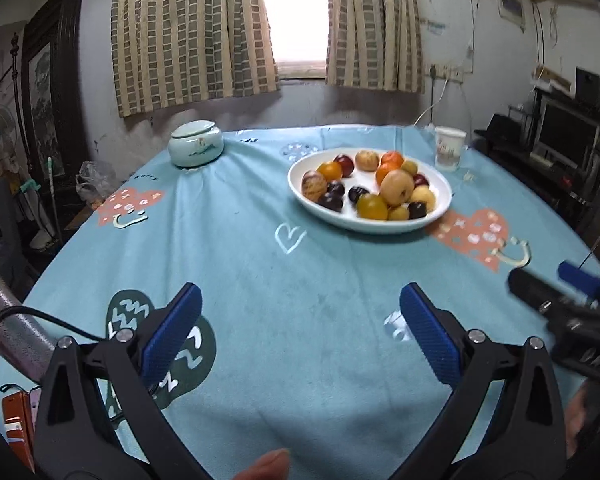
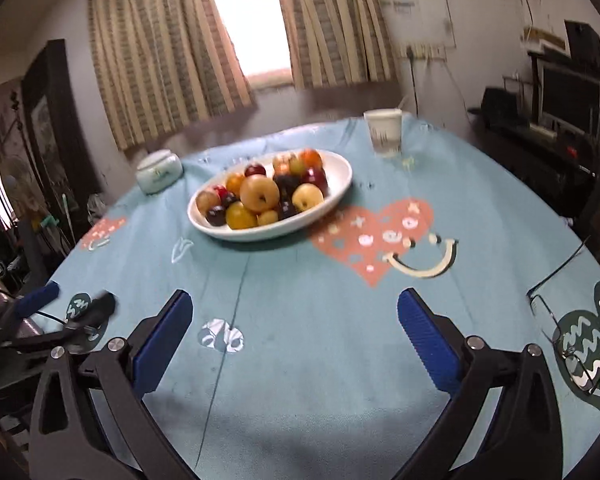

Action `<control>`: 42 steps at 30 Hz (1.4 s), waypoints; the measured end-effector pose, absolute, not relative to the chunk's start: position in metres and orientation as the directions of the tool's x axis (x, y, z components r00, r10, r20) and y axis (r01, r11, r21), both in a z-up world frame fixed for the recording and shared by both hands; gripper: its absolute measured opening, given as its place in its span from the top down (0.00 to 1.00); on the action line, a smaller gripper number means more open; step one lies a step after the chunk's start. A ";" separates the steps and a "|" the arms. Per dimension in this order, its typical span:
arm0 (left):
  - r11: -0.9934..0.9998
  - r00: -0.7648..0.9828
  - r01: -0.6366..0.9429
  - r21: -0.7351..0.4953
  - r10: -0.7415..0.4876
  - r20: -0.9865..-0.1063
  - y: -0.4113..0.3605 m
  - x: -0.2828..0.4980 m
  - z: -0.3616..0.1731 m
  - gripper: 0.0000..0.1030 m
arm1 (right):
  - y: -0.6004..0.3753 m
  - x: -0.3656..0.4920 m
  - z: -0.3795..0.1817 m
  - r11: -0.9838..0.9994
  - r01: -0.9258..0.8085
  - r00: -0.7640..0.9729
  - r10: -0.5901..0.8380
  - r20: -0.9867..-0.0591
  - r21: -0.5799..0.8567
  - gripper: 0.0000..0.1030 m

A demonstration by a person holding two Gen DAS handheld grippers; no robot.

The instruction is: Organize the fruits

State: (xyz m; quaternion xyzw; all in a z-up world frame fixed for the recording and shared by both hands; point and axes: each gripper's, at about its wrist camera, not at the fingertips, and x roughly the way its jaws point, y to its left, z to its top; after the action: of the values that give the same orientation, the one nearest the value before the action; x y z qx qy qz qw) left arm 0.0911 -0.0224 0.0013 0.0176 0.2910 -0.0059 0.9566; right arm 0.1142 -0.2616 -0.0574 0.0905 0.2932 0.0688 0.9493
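A white oval plate on the blue tablecloth holds several fruits: a large yellow pear, oranges, dark plums and red ones. My left gripper hovers over bare cloth well short of the plate, wide open, nothing between its blue pads. My right gripper is likewise wide open and empty, near the front of the table. Each gripper shows at the edge of the other's view: right gripper, left gripper.
A pale green lidded jar stands at the back left and a white paper cup at the back right. Spectacles lie at the table's right edge. A thumb tip shows at the bottom.
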 end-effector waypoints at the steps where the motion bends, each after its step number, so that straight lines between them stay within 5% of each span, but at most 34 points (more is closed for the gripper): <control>1: 1.000 0.828 0.023 0.015 -0.011 -0.561 -0.022 0.095 0.004 0.02 | -0.259 0.117 -0.059 0.976 -0.077 0.812 0.179 -0.555 0.202 0.01; 14: 0.999 0.778 0.020 0.026 0.001 -0.628 -0.026 0.151 0.008 0.02 | -0.245 0.159 -0.066 0.988 -0.063 0.772 0.135 -0.621 0.138 0.01; 42: 0.997 0.803 0.071 0.020 -0.046 -0.594 -0.035 0.139 0.009 0.02 | -0.244 0.150 -0.061 0.990 -0.072 0.784 0.132 -0.606 0.122 0.01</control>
State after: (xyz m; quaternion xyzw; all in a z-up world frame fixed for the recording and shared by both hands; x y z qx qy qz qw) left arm 0.1387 -0.0347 0.0093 0.0204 0.3121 -0.0308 0.9493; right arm 0.1505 -0.2440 -0.0607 0.0464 0.3239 0.0540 0.9434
